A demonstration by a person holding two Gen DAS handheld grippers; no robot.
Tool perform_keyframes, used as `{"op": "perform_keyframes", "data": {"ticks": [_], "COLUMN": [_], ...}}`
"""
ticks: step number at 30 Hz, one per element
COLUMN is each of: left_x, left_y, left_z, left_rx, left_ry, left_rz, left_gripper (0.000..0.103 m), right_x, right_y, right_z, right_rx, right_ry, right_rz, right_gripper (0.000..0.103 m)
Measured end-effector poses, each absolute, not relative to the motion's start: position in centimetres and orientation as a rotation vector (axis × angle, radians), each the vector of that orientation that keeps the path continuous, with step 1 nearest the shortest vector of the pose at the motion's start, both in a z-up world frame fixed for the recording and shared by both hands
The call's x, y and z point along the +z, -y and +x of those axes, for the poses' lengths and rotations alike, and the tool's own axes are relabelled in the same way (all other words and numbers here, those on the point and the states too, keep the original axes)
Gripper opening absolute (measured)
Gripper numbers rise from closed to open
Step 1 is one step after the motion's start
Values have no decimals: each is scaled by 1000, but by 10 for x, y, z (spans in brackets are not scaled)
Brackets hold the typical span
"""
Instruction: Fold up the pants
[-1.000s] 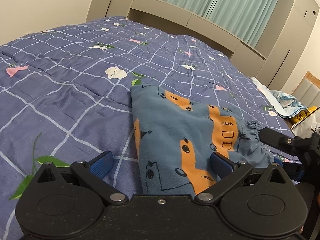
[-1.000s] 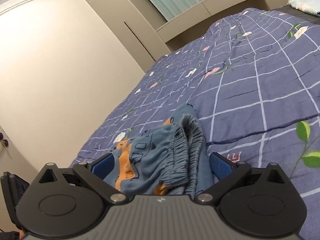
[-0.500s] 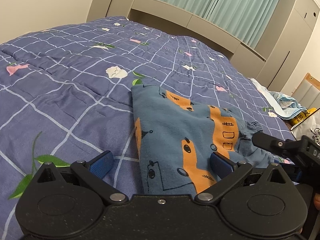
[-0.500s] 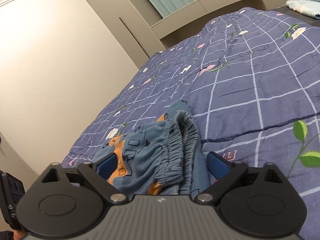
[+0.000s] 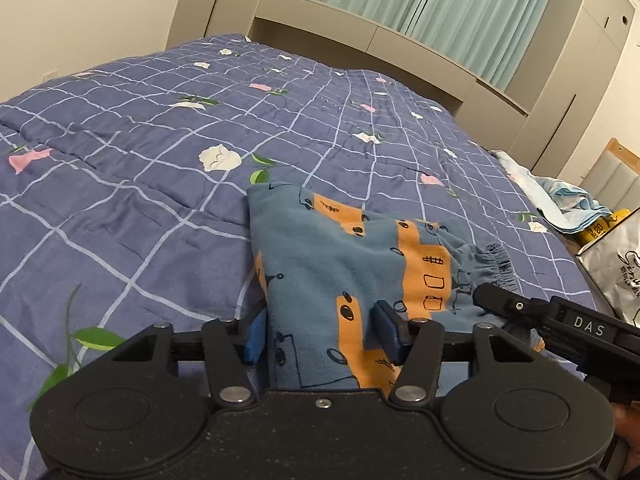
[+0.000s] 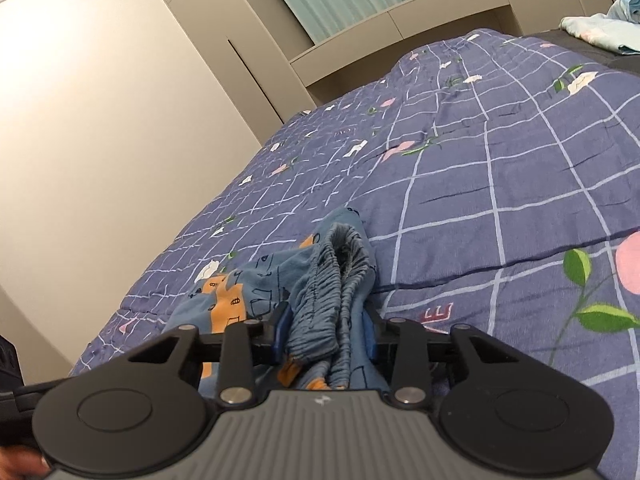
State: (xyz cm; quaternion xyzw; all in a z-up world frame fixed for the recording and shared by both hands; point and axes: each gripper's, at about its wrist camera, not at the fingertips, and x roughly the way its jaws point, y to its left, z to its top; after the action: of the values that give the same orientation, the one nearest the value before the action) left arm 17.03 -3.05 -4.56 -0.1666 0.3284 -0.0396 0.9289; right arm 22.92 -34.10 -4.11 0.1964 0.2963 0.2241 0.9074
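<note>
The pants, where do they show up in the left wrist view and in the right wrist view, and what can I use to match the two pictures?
Left wrist: pants lower centre, near edge between the closing left gripper pads.
Right wrist: pants lower centre, gathered waistband between the closing right gripper pads.
Shared landmark: the blue checked quilt under them.

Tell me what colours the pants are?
The pants are blue with orange patches and little black drawings, clearest in the left wrist view.
</note>
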Motion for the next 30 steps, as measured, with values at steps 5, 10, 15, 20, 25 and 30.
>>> {"op": "perform_keyframes", "data": {"ticks": [5, 10, 15, 20, 25, 30], "left_x": [-39, -23, -7, 3, -8, -26], "left_y": [35, 46, 57, 84, 112, 128], "left_z": [169, 175, 191, 213, 236, 245], "left_rx": [-75, -86, -134, -233, -355, -361], "left_ry": [-657, -624, -592, -539, -557, -613], "left_rz": [-316, -253, -239, -210, -202, -168], "left_gripper": [35, 26, 24, 24, 24, 25], "right_x": [-36, -26, -15, -1, 3, -6], "right_y": [338, 335, 338, 346, 354, 361], "right_z": [222, 208, 196, 182, 174, 182], "right_rx": [457, 449, 400, 265, 60, -24], "right_ry": [-579, -507, -423, -318, -306, -400], "right_rz": [367, 331, 312, 285, 255, 268], "right_gripper": [34, 29, 29, 29, 29, 29]}}
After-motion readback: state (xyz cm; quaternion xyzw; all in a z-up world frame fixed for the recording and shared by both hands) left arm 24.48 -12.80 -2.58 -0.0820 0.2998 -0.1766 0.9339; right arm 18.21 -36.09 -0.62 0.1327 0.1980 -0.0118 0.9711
